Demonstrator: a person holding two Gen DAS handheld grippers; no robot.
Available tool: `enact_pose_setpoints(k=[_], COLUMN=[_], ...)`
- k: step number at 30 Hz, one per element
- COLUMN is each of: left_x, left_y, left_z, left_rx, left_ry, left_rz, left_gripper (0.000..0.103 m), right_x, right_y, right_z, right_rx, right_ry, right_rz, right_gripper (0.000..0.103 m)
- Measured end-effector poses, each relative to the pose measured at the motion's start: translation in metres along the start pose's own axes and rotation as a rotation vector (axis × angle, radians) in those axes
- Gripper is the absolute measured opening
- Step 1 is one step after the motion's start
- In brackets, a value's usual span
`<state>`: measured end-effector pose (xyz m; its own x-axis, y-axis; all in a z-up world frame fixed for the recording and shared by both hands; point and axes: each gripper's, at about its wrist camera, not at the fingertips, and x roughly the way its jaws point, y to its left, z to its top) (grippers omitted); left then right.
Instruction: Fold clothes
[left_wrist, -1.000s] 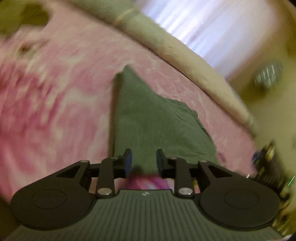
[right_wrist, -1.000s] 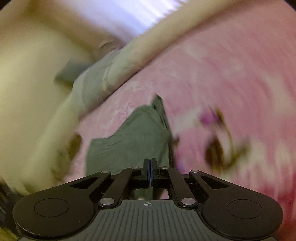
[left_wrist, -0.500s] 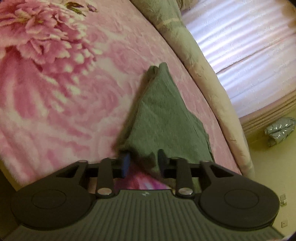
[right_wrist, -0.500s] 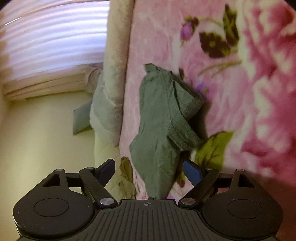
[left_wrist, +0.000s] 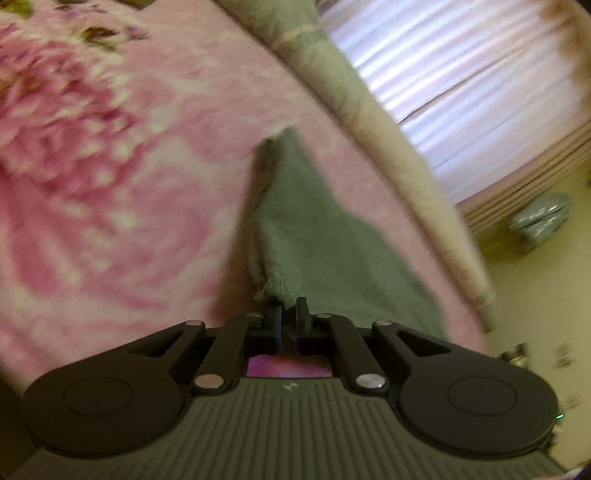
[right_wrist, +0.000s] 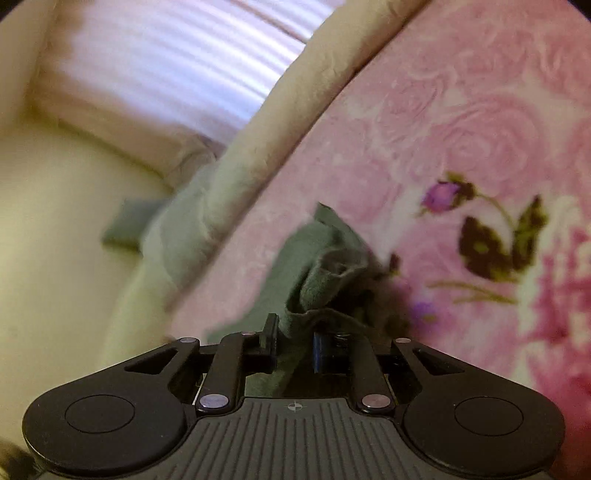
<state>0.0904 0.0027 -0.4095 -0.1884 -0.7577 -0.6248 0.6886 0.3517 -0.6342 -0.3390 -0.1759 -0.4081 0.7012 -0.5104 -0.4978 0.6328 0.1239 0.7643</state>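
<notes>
Our left gripper (left_wrist: 290, 314) has its two black fingers drawn nearly together on the near corner of the olive-green soft cloth garment (left_wrist: 317, 240), with only a thin fold of fabric between the pads. Our right gripper (right_wrist: 293, 332) has its fingers a little apart, and a bunched ridge of the same green cloth (right_wrist: 314, 280) runs down between them. They appear to pinch it, though we cannot be sure that both pads press on it.

Outward from the left fingers, the garment narrows away to a far tip and lies mostly flat on the pink floral plush blanket (left_wrist: 110, 184). In the right wrist view it rises in a crumpled hump just ahead of the fingers, so part of it looks lifted off the blanket there.

Beyond the blanket's edge runs a beige rolled quilt border (left_wrist: 406, 162), with a pale ribbed curtain (left_wrist: 461, 74) behind it, a yellowish floor and a silvery crumpled object (left_wrist: 543, 218) near the wall.

We judge the task to be partway through. The garment already looks narrowed into a long doubled shape, with both ends held. It seems we have yet to bring one end over the other, flatten the bunched part and let go.
</notes>
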Motion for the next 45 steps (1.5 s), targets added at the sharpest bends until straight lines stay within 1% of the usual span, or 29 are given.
enact_pose_setpoints(k=[2, 4, 5, 6, 7, 8, 9, 10, 11, 12, 13, 14, 15, 16, 17, 18, 20, 21, 22, 23, 24, 26, 28, 31, 33, 35, 37, 41, 45], left_x=[-0.005, -0.013, -0.016, -0.02, -0.025, -0.031, -0.038, -0.042, -0.041, -0.04, -0.034, -0.025, -0.016, -0.006, 0.002, 0.002, -0.002, -0.006, -0.009, -0.012, -0.015, -0.021, -0.03, -0.038, -0.046, -0.055, -0.065, -0.085, -0.103], left_y=[0.002, -0.002, -0.007, -0.012, -0.016, -0.021, -0.026, -0.031, -0.035, -0.04, -0.045, -0.047, -0.049, -0.05, -0.051, -0.053, -0.059, -0.062, -0.063, -0.065, -0.068, -0.077, -0.086, -0.092, -0.096, -0.102, -0.108, -0.113, -0.118], left_z=[-0.008, -0.01, -0.008, -0.007, -0.005, -0.002, 0.0, 0.001, 0.004, 0.007, 0.006, 0.003, 0.0, -0.003, -0.007, -0.014, -0.02, -0.022, -0.024, -0.026, -0.03, -0.044, -0.06, -0.079, -0.09, -0.099, -0.106, -0.114, -0.121], left_rx=[0.032, 0.062, 0.082, 0.103, 0.128, 0.151, 0.173, 0.187, 0.202, 0.217, 0.234, 0.247, 0.261, 0.274, 0.279, 0.301, 0.343, 0.34, 0.33, 0.327, 0.328, 0.352, 0.376, 0.385, 0.396, 0.43, 0.457, 0.475, 0.49], left_ry=[-0.022, -0.037, -0.05, -0.063, -0.081, -0.106, -0.132, -0.152, -0.16, -0.167, -0.161, -0.134, -0.104, -0.075, -0.05, -0.067, -0.061, -0.052, -0.041, -0.025, -0.011, 0.009, 0.029, 0.053, 0.069, 0.065, 0.054, 0.028, 0.004], left_rz=[0.007, 0.025, 0.044, 0.065, 0.08, 0.087, 0.092, 0.087, 0.074, 0.061, 0.057, 0.081, 0.108, 0.135, 0.186, 0.208, 0.243, 0.259, 0.273, 0.287, 0.31, 0.358, 0.38, 0.393, 0.404, 0.424, 0.438, 0.439, 0.43], left_gripper=[0.01, 0.011, 0.011, 0.012, 0.012, 0.012, 0.012, 0.012, 0.012, 0.012, 0.012, 0.012, 0.012, 0.012, 0.007, 0.009, 0.01, 0.011, 0.011, 0.015, 0.022, 0.027, 0.028, 0.029, 0.029, 0.031, 0.032, 0.032, 0.032], right_x=[0.002, -0.007, -0.013, -0.019, -0.027, -0.034, -0.039, -0.042, -0.046, -0.046, -0.041, -0.034, -0.023, -0.012, -0.001, 0.006, 0.011, 0.004, -0.002, -0.005, -0.008, -0.022, -0.041, -0.052, -0.063, -0.075, -0.088, -0.111, -0.126], right_y=[-0.01, -0.022, -0.023, -0.021, -0.014, -0.005, 0.004, 0.013, 0.02, 0.025, 0.03, 0.035, 0.038, 0.039, 0.038, 0.035, 0.031, 0.031, 0.031, 0.031, 0.033, 0.037, 0.038, 0.041, 0.046, 0.052, 0.056, 0.06, 0.064], right_z=[-0.011, -0.014, -0.012, -0.009, -0.006, -0.004, -0.003, -0.002, -0.001, -0.001, -0.003, -0.007, -0.013, -0.019, -0.027, -0.033, -0.042, -0.043, -0.043, -0.042, -0.043, -0.049, -0.057, -0.074, -0.082, -0.09, -0.096, -0.102, -0.109], right_rx=[-0.041, -0.038, -0.045, -0.064, -0.101, -0.148, -0.209, -0.266, -0.31, -0.332, -0.354, -0.383, -0.424, -0.464, -0.505, -0.541, -0.597, -0.612, -0.619, -0.61, -0.604, -0.604, -0.602, -0.603, -0.611, -0.623, -0.631, -0.63, -0.628], right_ry=[0.049, 0.045, 0.038, 0.017, -0.029, -0.079, -0.132, -0.177, -0.204, -0.191, -0.156, -0.118, -0.078, -0.046, -0.026, -0.006, 0.015, 0.015, 0.017, 0.026, 0.041, 0.048, 0.05, 0.069, 0.066, 0.057, 0.04, 0.002, -0.011], right_rz=[-0.099, -0.076, -0.089, -0.117, -0.17, -0.224, -0.265, -0.28, -0.269, -0.213, -0.154, -0.114, -0.105, -0.118, -0.178, -0.24, -0.301, -0.318, -0.329, -0.335, -0.352, -0.388, -0.38, -0.388, -0.393, -0.395, -0.396, -0.39, -0.379], right_gripper=[0.017, 0.017, 0.022, 0.028, 0.041, 0.044, 0.044, 0.044, 0.044, 0.044, 0.044, 0.044, 0.044, 0.044, 0.044, 0.044, 0.044, 0.044, 0.044, 0.044, 0.044, 0.044, 0.044, 0.044, 0.044, 0.044, 0.045, 0.045, 0.045])
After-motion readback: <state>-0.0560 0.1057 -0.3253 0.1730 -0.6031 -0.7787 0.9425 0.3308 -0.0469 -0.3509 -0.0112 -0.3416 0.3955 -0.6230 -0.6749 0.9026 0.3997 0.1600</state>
